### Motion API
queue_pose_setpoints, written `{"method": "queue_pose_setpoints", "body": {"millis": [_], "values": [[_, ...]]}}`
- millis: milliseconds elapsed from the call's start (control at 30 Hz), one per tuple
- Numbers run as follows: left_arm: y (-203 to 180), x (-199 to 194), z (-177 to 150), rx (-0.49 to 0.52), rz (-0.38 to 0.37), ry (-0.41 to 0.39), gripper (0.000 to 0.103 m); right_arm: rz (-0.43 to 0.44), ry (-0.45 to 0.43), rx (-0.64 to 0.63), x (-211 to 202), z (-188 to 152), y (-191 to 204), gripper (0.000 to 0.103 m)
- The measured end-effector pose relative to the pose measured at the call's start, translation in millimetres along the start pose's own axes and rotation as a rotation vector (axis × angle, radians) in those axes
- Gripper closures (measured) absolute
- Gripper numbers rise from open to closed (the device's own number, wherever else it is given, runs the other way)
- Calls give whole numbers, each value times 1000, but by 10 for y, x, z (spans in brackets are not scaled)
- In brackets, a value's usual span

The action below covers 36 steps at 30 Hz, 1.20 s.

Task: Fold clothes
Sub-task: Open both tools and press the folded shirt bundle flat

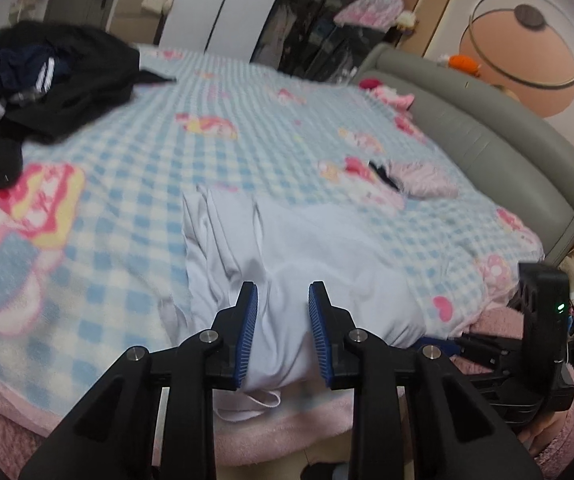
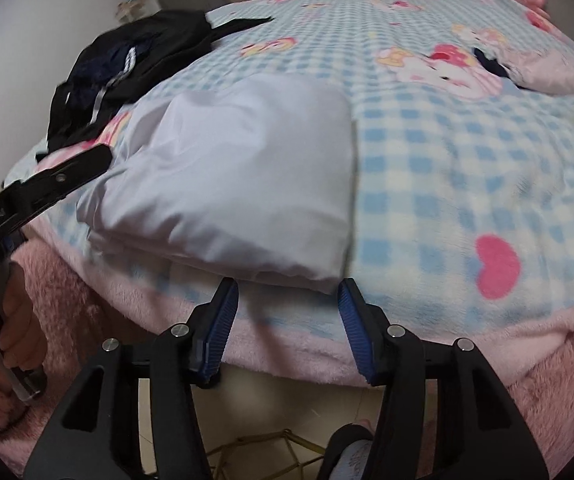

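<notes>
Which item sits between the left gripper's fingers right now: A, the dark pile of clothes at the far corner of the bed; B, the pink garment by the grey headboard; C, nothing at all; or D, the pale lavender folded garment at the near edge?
D: in the left wrist view the left gripper has its blue fingers on either side of a bunched part of the pale lavender garment, far from the dark pile.

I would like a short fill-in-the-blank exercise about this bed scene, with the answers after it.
1. The left gripper is closed on the ___ garment.
2. The right gripper holds ___.
3. The dark clothes lie in a ___, not folded.
4. The blanket has a blue and white ___ pattern.

Answers: white; nothing; heap; checked
</notes>
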State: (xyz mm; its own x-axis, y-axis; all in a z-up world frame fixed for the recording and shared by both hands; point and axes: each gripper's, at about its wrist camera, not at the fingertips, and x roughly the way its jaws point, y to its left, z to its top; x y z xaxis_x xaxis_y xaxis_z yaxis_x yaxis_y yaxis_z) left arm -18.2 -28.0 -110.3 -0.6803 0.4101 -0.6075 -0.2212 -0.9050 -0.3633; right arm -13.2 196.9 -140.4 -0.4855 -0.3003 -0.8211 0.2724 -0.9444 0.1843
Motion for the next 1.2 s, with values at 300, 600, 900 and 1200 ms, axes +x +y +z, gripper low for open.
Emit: {"method": "queue_pose_setpoints", "body": {"millis": [300,600,900,1200], "values": [[-45,124,-21,35,13,36,74,-108,-41,89,-11,40,-122,49],[94,152,16,-37,0,34,73,-234,16,276,-133,-162,-635,52],[127,-115,59,-77,-101,-56,71,-128,-105,25,-321,-17,4,48],[112,105,353,4,-48,11,70,-133,-169,-87,-193,617,163,45]]}}
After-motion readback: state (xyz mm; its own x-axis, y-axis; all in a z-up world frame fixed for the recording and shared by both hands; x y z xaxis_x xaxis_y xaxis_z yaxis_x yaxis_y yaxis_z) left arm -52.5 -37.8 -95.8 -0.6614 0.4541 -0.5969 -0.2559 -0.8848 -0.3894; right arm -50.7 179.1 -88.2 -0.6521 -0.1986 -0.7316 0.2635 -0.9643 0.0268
